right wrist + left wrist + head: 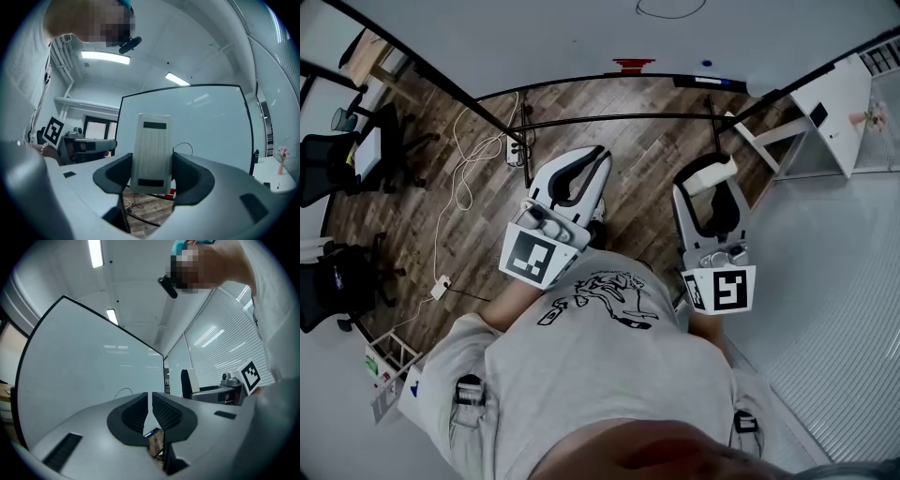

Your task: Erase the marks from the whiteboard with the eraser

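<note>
White eraser (151, 152) clamped in right gripper (152, 163), long axis toward 12 o'clock at whiteboard (211, 117); left gripper (150, 404) pinched together, empty.

The eraser (151, 140) is a pale, ribbed rectangular block with a dark bar near each end. It stands upright, clamped by its long sides between the jaws of the right claw (152, 163), in front of the whiteboard (211, 117) and apart from it. The whiteboard is a large, black-framed white panel standing upright, bare except for one thin dark looped mark (184, 147) low on its face.
</note>
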Available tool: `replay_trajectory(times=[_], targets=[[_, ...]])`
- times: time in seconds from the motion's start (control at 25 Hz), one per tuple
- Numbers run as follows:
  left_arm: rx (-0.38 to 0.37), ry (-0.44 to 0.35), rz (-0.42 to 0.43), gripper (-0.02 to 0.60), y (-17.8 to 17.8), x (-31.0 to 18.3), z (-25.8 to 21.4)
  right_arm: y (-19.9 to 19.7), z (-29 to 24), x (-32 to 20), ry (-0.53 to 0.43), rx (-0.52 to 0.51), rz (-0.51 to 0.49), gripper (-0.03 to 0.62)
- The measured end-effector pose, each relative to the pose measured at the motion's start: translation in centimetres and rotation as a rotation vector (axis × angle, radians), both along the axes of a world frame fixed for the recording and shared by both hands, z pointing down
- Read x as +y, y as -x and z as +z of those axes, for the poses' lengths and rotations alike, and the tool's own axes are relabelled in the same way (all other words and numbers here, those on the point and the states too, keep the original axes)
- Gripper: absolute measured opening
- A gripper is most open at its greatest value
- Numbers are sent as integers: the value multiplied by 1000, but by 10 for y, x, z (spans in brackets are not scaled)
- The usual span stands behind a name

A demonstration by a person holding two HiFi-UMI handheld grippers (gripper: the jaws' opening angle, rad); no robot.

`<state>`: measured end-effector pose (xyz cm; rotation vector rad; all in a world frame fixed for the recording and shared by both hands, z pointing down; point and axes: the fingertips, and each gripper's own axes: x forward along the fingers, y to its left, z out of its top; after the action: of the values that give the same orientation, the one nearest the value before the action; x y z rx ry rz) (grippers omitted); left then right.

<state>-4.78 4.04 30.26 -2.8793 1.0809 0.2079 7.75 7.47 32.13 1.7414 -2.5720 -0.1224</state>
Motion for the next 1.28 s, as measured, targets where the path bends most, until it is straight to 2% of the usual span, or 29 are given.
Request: replay_trajectory(times=[0.36, 0.6, 1.0, 1.12, 1.28], targets=[[-3, 19, -19, 43, 22, -70, 0, 22, -3, -75, 5, 10, -20, 264], [17, 2, -18, 43, 30, -108, -2, 31, -3, -114, 4, 16, -24, 264], [4, 23, -4, 43, 30, -152, 4, 34, 1, -161, 9, 20, -17, 264], [-21, 64, -5, 41, 28, -161, 14, 31, 4, -171, 10, 15, -10, 264], [5, 19, -2, 41, 22, -170, 6, 24, 4, -179, 10, 18, -1, 264]])
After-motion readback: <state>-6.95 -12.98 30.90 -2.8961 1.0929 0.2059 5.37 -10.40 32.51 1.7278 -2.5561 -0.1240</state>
